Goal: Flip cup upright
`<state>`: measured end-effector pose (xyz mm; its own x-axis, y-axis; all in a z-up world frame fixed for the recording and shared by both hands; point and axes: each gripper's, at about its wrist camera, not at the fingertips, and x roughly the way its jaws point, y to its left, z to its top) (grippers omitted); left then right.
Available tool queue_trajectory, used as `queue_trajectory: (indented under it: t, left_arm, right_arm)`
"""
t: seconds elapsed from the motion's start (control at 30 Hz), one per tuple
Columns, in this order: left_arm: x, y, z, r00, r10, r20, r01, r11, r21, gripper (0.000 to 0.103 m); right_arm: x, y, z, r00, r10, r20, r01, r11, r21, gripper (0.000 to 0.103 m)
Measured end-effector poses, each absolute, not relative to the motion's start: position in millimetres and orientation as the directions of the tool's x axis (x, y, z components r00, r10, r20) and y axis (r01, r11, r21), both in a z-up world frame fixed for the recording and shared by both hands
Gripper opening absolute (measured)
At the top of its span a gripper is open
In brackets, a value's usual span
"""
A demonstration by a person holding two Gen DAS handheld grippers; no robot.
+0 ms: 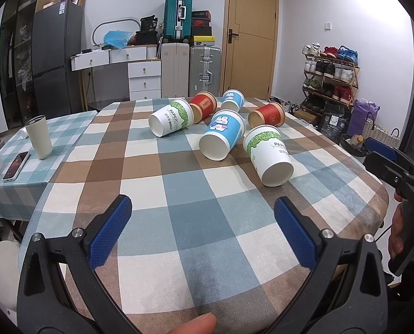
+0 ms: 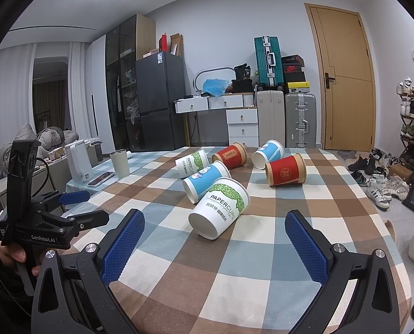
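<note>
Several paper cups lie on their sides on the checked tablecloth (image 1: 179, 222). Nearest me is a white cup with green leaves (image 1: 268, 156), also in the right wrist view (image 2: 220, 207), its base end toward me. Beside it lies a blue cup (image 1: 223, 136) (image 2: 205, 179). Behind are a second white cup (image 1: 172, 121) (image 2: 193, 162), two red cups (image 1: 268, 115) (image 2: 286, 169) and another blue one (image 1: 232, 100). My left gripper (image 1: 202, 210) is open and empty above the near cloth. My right gripper (image 2: 215, 226) is open and empty just short of the nearest white cup.
A tall cream tumbler (image 1: 38, 136) and a phone (image 1: 15, 165) sit at the table's left side, with a white kettle (image 2: 79, 164) beyond. The table edge curves off at the right (image 1: 373, 194). A shoe rack (image 1: 329, 75), suitcases and drawers stand behind.
</note>
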<state>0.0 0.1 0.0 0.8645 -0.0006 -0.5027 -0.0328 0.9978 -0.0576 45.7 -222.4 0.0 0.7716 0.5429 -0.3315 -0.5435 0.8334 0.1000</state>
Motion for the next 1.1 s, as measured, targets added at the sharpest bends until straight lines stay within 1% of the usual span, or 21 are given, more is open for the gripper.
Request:
queue_trajectory:
  t: [1.1]
  left_arm:
    - [0.0, 0.0, 0.0, 0.865, -0.001, -0.502, -0.032, 0.998, -0.058, 0.102]
  right_arm:
    - [41.8, -224.4, 1.9, 0.778, 0.539, -0.323, -0.539, 0.837, 0.098, 0.103]
